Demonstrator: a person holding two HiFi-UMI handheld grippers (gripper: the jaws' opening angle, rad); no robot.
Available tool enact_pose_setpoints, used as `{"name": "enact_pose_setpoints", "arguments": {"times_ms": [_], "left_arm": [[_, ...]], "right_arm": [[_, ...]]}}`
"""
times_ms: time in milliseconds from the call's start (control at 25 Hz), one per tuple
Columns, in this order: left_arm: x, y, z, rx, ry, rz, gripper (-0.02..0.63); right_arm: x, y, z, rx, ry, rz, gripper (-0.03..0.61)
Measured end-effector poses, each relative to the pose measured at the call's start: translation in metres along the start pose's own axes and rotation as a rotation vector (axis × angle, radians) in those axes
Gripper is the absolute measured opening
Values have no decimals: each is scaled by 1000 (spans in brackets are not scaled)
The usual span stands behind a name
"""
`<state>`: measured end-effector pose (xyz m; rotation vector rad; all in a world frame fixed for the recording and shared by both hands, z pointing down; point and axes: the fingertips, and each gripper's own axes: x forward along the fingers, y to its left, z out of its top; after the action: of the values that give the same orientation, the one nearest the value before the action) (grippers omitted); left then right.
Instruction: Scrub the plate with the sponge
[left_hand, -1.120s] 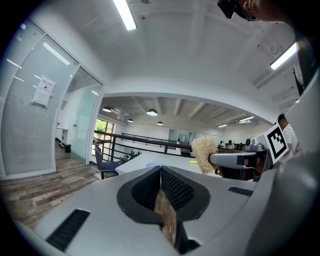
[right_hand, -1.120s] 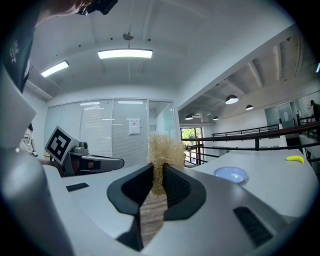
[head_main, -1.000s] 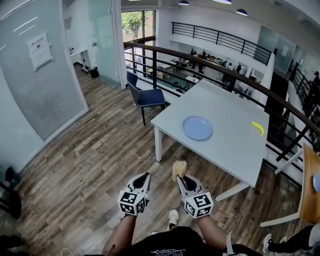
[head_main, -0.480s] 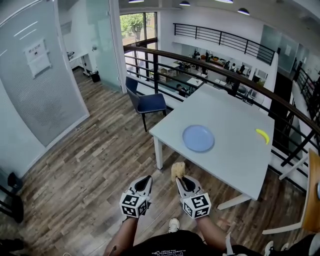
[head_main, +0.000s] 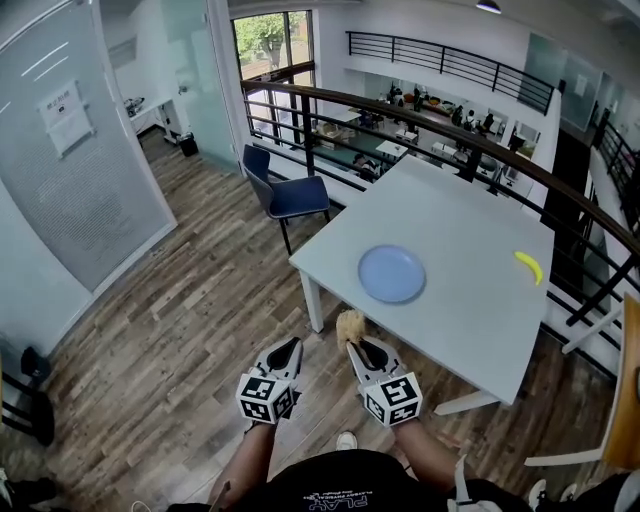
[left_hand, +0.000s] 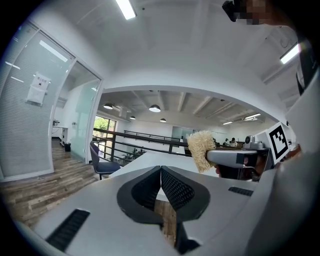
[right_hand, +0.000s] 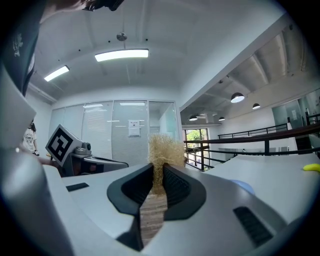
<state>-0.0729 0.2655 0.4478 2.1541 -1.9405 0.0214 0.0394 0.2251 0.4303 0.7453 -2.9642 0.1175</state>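
Left claw (left_hand: 161, 172): its two dark, ribbed pads are pressing together at the tips, with nothing between them. It is hovering over the floor (head_main: 180, 330), with its square-marker cube sitting at the 6 o'clock end in the head view.

Right claw (right_hand: 159, 175): its jaws are standing narrowly apart and pinching the sponge (right_hand: 164, 150) by its lower part. It is hovering level with the left claw, at that claw's 3 o'clock, and the two are staying apart.

Sponge: a pale straw-coloured tuft of coarse, wiry fibre is sticking out past the jaw tips. In the head view it is pointing toward 12 o'clock and hanging just short of the desk's near edge.

Plate (head_main: 392, 274): a round, smooth, pale blue disc is lying flat near the desk's near corner. It is sitting at about 1 o'clock from the sponge and is touching neither claw.

Desk (head_main: 470, 250): a white, matt, rectangular top is standing on white legs, with one corner pointing toward the person.

Banana (head_main: 528, 266): a curved yellow fruit is lying at the plate's 3 o'clock, well apart from it.

Chair (head_main: 290, 192): a dark blue seat on thin legs is standing at the plate's 10 o'clock, off the desk.

Floor: wood-grain planks in mixed browns are running under both claws.
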Motion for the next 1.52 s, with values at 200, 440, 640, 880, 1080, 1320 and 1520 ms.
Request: {"name": "enact_pose_setpoints", "arguments": {"times_ms": [200,440,640,880,1080,1320,1520], "left_arm": [[27,-9,1,9,10,-14,15],[55,-12,-8,-43,3,-38,15],[77,-7,-8,-38,19,-65,15],[103,18,0,-25,14,-86,15],[119,42,18,14,-13,-89,15],[135,77,33,19,-29,-126,15],[141,116,39,19,-26,-126,15]], "right_arm": [[1,-22,-7,-33,27,23,63],[5,-45,-14,-5,32,8,63],[16,-47,-26,-49,75,35,63],[45,-57,-27,-15,77,1,63],[83,-59,-10,60,37,-22,63],[134,-56,0,80,33,-26,63],[166,-50,1,74,43,-49,63]]}}
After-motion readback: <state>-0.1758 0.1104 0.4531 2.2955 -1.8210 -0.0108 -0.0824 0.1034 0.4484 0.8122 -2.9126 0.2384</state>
